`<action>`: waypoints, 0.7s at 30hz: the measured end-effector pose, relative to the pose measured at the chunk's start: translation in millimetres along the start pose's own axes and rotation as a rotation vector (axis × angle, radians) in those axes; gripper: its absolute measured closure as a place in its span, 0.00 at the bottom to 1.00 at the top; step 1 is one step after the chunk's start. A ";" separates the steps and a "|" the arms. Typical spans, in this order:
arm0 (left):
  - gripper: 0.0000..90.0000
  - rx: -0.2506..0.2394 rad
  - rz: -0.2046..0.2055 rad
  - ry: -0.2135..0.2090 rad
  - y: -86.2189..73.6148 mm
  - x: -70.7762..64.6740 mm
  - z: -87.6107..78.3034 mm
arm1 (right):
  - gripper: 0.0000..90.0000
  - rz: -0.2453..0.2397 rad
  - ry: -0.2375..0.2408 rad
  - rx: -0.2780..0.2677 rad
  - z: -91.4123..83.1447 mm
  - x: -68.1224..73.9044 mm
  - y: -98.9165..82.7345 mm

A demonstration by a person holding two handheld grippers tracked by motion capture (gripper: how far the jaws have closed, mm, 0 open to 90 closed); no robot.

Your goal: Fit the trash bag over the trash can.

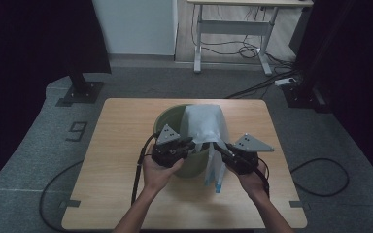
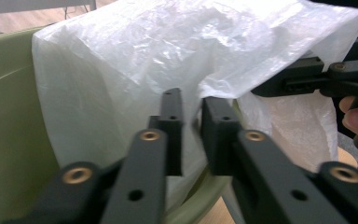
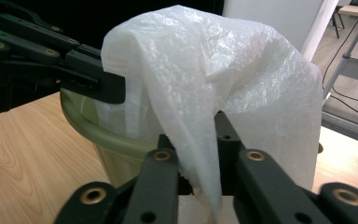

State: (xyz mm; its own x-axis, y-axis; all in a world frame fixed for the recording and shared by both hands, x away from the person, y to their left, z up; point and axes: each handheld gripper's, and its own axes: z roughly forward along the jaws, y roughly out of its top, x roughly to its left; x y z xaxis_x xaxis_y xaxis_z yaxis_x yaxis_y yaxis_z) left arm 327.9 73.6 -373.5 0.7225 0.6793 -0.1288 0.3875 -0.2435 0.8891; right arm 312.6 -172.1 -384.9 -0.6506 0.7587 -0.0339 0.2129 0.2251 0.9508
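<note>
Now both grippers' fingers [image 2: 175, 126] pinch the white bag [image 1: 204, 124] over the bin [image 1: 167, 119].

**Lighting and picture quality**

The high view is dim overall; both upper corners fall into near-black, and the worktop [image 1: 126, 145] reads muted with soft, faint shadows. The left gripper view is brighter: the white plastic bag [image 2: 168, 51] is lit evenly, with mild glare near its top. Its own near jaws are blurred. The right gripper view shows a dark upper-left background, a bright right side, and soft focus close to the lens.
</note>
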 end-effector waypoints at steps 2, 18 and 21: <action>0.93 -0.003 0.012 0.003 -0.7 -1.3 -0.5 | 0.78 -0.005 -0.015 -0.002 0.1 0.6 -2.6; 0.99 -0.044 0.029 0.054 -3.5 4.6 -14.0 | 0.25 0.055 -0.091 0.084 11.6 13.1 -80.8; 0.99 -0.051 0.021 0.046 -3.5 6.6 -15.5 | 0.27 0.060 -0.116 0.097 19.4 12.3 -90.0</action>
State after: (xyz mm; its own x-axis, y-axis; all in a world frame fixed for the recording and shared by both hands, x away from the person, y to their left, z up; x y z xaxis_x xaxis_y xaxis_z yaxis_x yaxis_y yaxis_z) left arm 322.5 89.6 -370.6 0.7024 0.7060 -0.0905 0.3417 -0.2230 0.9130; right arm 299.6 -171.2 -476.8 -0.5472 0.8368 -0.0187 0.3220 0.2311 0.9181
